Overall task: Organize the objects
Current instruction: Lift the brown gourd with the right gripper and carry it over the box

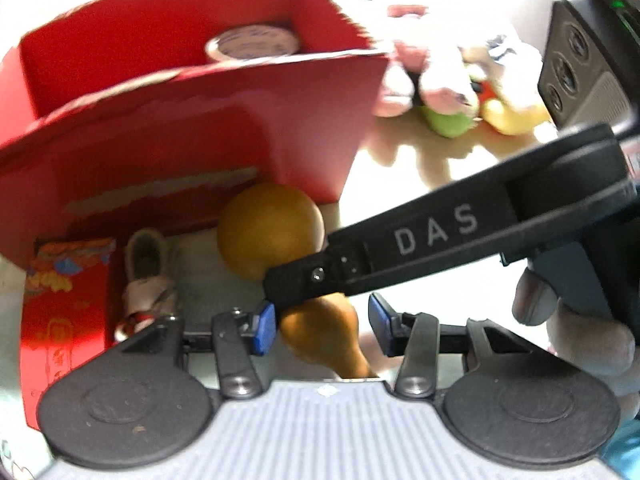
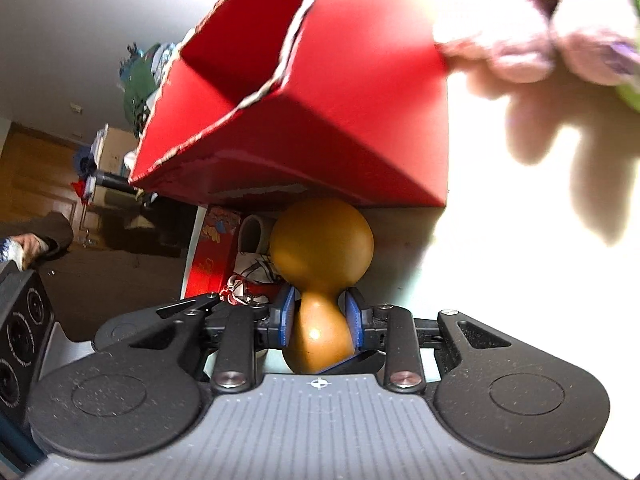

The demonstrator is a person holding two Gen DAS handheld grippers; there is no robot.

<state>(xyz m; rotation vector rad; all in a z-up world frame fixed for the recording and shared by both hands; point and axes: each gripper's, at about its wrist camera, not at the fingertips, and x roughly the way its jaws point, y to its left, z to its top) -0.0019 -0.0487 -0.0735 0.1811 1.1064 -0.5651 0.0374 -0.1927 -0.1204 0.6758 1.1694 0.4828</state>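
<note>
A golden-brown wooden gourd (image 2: 322, 240) lies on the white table in front of a red cardboard box (image 2: 340, 128). My right gripper (image 2: 320, 318) is shut on the gourd's narrow neck, with both blue pads pressed against it. In the left wrist view the gourd (image 1: 270, 232) shows its round end near the box (image 1: 200, 140), and its smaller lobe sits between the pads of my left gripper (image 1: 322, 326). That gripper is open, with a gap on the right side. A black finger (image 1: 420, 240) of the right gripper crosses over the gourd.
A tape roll (image 1: 252, 42) sits inside the red box. A small red packet (image 1: 68, 280) and a tiny shoe charm (image 1: 146, 264) lie left of the gourd. Plush toys (image 1: 436, 76) are heaped to the right of the box. A person's hand (image 1: 576, 332) holds the right gripper.
</note>
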